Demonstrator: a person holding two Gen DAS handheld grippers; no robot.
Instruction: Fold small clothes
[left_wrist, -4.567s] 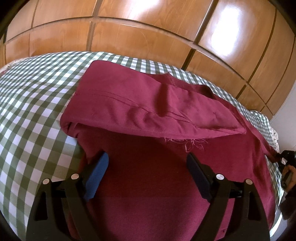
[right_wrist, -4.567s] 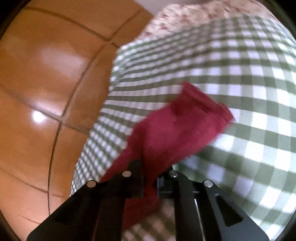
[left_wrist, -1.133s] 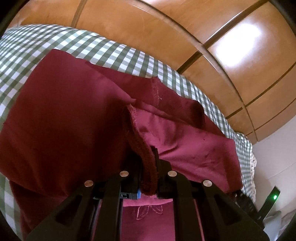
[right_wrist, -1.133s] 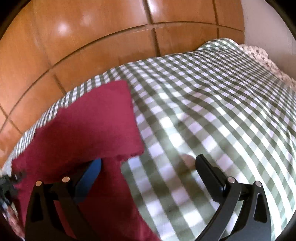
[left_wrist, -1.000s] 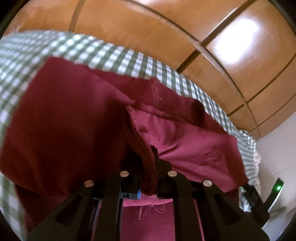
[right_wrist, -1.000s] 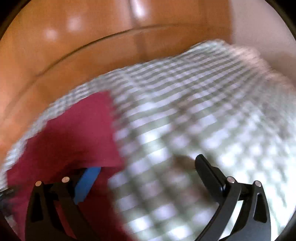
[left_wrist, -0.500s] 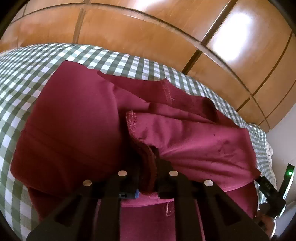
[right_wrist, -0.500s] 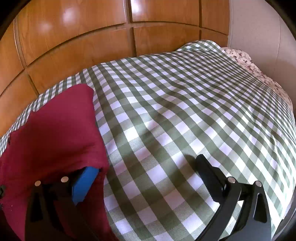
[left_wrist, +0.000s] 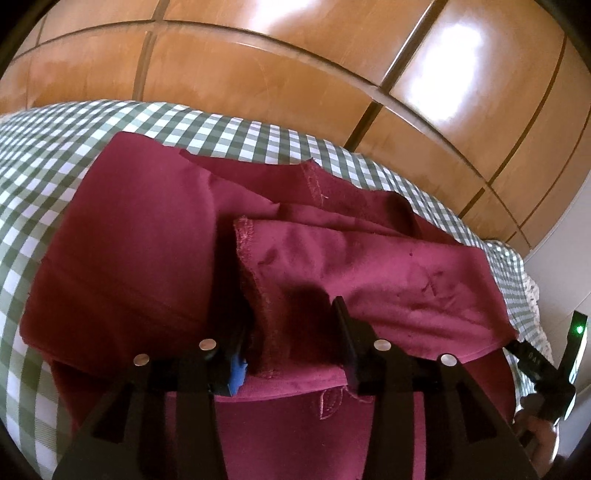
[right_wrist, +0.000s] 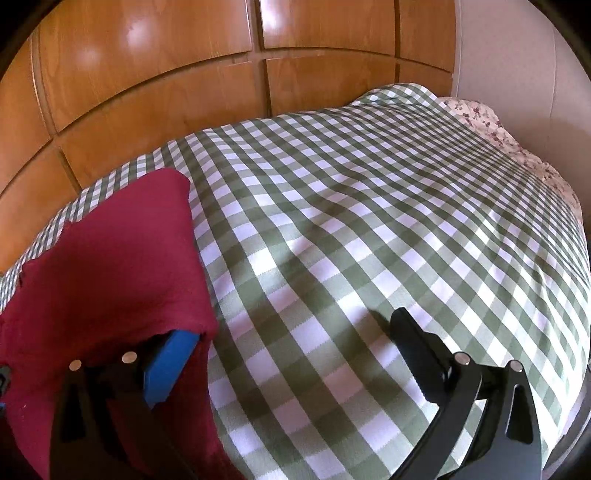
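A maroon garment lay on a bed under a green-and-white checked cover, close to the far edge where the wooden panelled wall rose behind it. Seen from the left wrist, the cloth was partly folded: a flat panel on the left, and on the right a flap doubled over toward the middle, its stitched hem running along the left edge. A second hemmed layer showed farther back. Near the camera, some embroidery was visible on the lower layer.

The left gripper pointed down at the fold, and its jaws were opening. The hemmed edge of the flap stood between them; it lay against the left, blue-padded finger, while the right finger stood clear of it with a gap showing.

The right gripper hung over the garment's right-hand edge with its jaws wide apart. Its left, blue pad was above the maroon cloth, its right finger over bare checked cover, and nothing was held between them. At the far right of the bed a floral fabric lay beside a pale wall. In the left wrist view the right gripper's black body appeared at the right margin, beside a device with a green light.
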